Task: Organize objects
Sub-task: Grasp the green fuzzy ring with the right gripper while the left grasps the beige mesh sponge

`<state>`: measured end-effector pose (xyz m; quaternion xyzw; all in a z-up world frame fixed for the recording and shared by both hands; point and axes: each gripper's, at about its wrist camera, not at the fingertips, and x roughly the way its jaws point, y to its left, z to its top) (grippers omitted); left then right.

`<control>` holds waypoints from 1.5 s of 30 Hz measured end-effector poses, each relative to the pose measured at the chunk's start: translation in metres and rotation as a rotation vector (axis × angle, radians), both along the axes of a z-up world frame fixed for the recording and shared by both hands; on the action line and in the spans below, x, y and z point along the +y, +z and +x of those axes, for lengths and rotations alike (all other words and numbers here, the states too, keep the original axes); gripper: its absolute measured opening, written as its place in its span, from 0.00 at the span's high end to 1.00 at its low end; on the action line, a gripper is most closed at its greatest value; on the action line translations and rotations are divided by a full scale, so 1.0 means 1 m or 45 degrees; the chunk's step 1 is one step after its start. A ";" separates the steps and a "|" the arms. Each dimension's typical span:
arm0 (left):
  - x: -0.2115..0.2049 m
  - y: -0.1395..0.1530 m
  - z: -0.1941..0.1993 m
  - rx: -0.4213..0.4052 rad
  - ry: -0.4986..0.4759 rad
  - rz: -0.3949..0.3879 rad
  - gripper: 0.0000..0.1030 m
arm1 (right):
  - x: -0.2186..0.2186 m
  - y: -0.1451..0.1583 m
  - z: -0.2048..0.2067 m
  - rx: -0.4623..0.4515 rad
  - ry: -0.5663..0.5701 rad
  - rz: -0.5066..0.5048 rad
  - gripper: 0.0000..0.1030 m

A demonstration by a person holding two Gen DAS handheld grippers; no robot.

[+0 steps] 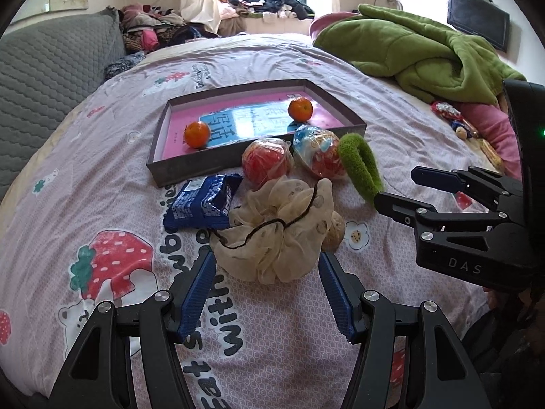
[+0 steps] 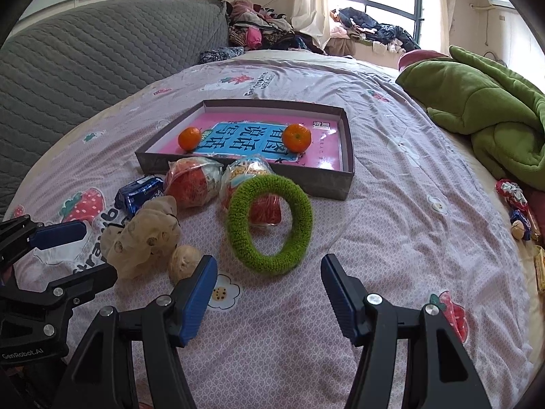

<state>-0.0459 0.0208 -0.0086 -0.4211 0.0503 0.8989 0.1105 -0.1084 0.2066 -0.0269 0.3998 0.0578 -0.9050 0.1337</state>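
A shallow grey box [image 1: 190,167] [image 2: 327,184] lies on the bed with a pink book and two oranges [image 1: 197,133] [image 1: 300,108] inside. In front of it lie two wrapped red balls [image 1: 267,161] [image 1: 318,153], a blue snack pack [image 1: 201,202], a green fuzzy ring [image 2: 270,223], a beige scrunchie [image 1: 279,235] and a walnut [image 2: 184,261]. My left gripper [image 1: 267,266] is open, its tips either side of the scrunchie. My right gripper [image 2: 269,269] is open, just short of the green ring.
A green blanket [image 1: 425,44] lies at the right of the bed, with small wrapped sweets [image 2: 514,201] beside it. A grey quilted cushion [image 2: 85,51] stands at the left. Clothes are piled by the window [image 1: 265,0].
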 end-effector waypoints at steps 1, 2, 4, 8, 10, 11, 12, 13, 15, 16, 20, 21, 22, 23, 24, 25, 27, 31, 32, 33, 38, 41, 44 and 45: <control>0.001 -0.001 -0.001 0.001 -0.001 -0.005 0.37 | -0.001 -0.001 -0.001 0.000 0.001 0.006 0.39; 0.001 -0.002 -0.001 0.001 -0.001 -0.008 0.37 | -0.001 -0.002 -0.001 0.002 0.003 0.012 0.39; 0.003 -0.005 -0.003 -0.003 -0.007 -0.012 0.37 | -0.004 -0.004 -0.002 0.006 0.003 0.034 0.39; 0.005 -0.010 -0.008 -0.005 -0.011 -0.023 0.37 | -0.007 -0.009 -0.006 0.018 -0.004 0.073 0.39; 0.005 -0.013 -0.011 -0.010 -0.006 -0.027 0.37 | -0.009 -0.013 -0.009 0.016 -0.001 0.086 0.39; 0.005 -0.015 -0.013 -0.013 -0.002 -0.030 0.37 | -0.010 -0.014 -0.010 0.018 -0.001 0.095 0.39; 0.005 -0.016 -0.015 -0.015 -0.001 -0.029 0.37 | -0.010 -0.015 -0.011 0.021 0.003 0.098 0.39; 0.005 -0.018 -0.017 -0.016 0.002 -0.030 0.37 | -0.011 -0.016 -0.012 0.025 0.002 0.107 0.39; 0.007 -0.020 -0.020 -0.011 0.009 -0.046 0.37 | -0.014 -0.018 -0.014 0.029 0.008 0.125 0.39; 0.007 -0.021 -0.022 -0.003 0.010 -0.049 0.37 | -0.015 -0.019 -0.015 0.029 0.008 0.129 0.39; 0.007 -0.026 -0.030 -0.023 0.019 -0.034 0.37 | -0.018 -0.024 -0.019 0.018 0.020 0.137 0.40; 0.007 -0.027 -0.032 -0.030 0.023 -0.031 0.37 | -0.018 -0.025 -0.019 0.020 0.021 0.142 0.41; 0.006 -0.029 -0.034 -0.037 0.024 -0.026 0.37 | -0.019 -0.026 -0.020 0.019 0.023 0.146 0.43; 0.006 -0.029 -0.035 -0.036 0.028 -0.025 0.38 | -0.019 -0.027 -0.021 0.017 0.022 0.150 0.45; 0.006 -0.029 -0.036 -0.037 0.033 -0.026 0.38 | -0.019 -0.028 -0.022 0.014 0.026 0.151 0.48; 0.006 -0.029 -0.037 -0.033 0.036 -0.021 0.40 | -0.019 -0.029 -0.022 0.014 0.025 0.150 0.50; 0.005 -0.030 -0.038 -0.036 0.037 -0.011 0.48 | -0.018 -0.029 -0.024 0.014 0.019 0.150 0.54; 0.005 -0.031 -0.040 -0.044 0.041 -0.001 0.55 | -0.016 -0.029 -0.025 0.016 0.014 0.140 0.58; 0.006 -0.032 -0.039 -0.042 0.041 -0.007 0.57 | -0.017 -0.029 -0.025 0.016 0.016 0.138 0.59; 0.006 -0.031 -0.039 -0.039 0.042 -0.009 0.60 | -0.017 -0.029 -0.025 0.017 0.018 0.138 0.59; 0.006 -0.031 -0.038 -0.038 0.046 -0.002 0.69 | -0.016 -0.030 -0.025 0.010 0.024 0.125 0.62; 0.003 -0.031 -0.037 -0.038 0.054 0.011 0.75 | -0.014 -0.030 -0.025 0.002 0.022 0.116 0.64; 0.001 -0.030 -0.037 -0.043 0.056 0.025 0.78 | -0.012 -0.029 -0.026 -0.005 0.018 0.095 0.65; 0.001 -0.031 -0.036 -0.046 0.057 0.027 0.79 | -0.011 -0.029 -0.026 -0.007 0.018 0.091 0.66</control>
